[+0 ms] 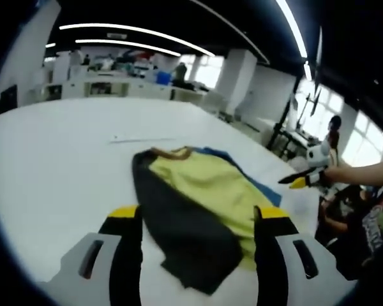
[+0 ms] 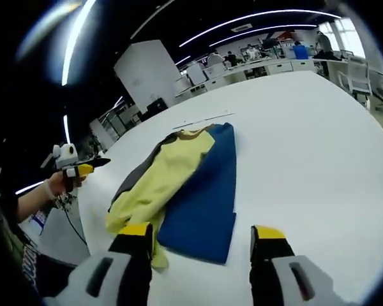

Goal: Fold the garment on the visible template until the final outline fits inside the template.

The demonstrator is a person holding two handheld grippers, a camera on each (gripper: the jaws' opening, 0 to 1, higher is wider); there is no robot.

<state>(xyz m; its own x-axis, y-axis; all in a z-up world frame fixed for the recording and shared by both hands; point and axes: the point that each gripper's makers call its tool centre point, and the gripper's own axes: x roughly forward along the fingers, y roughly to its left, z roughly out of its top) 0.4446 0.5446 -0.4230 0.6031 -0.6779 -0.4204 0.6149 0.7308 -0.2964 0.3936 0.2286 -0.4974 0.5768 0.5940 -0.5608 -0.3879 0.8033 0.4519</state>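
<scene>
Folded garment on white table

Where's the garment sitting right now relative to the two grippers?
The garment lies on the white table, just ahead of both open grippers, left and right.

- Large white table spreads wide through both views; surface plain, matte.
- Long light strips run across a dark ceiling.
- White square column stands beyond the table's far edge.
- Bright windows on one side.
- Desks with clutter line the far end.
- White chair near the table's edge.
</scene>
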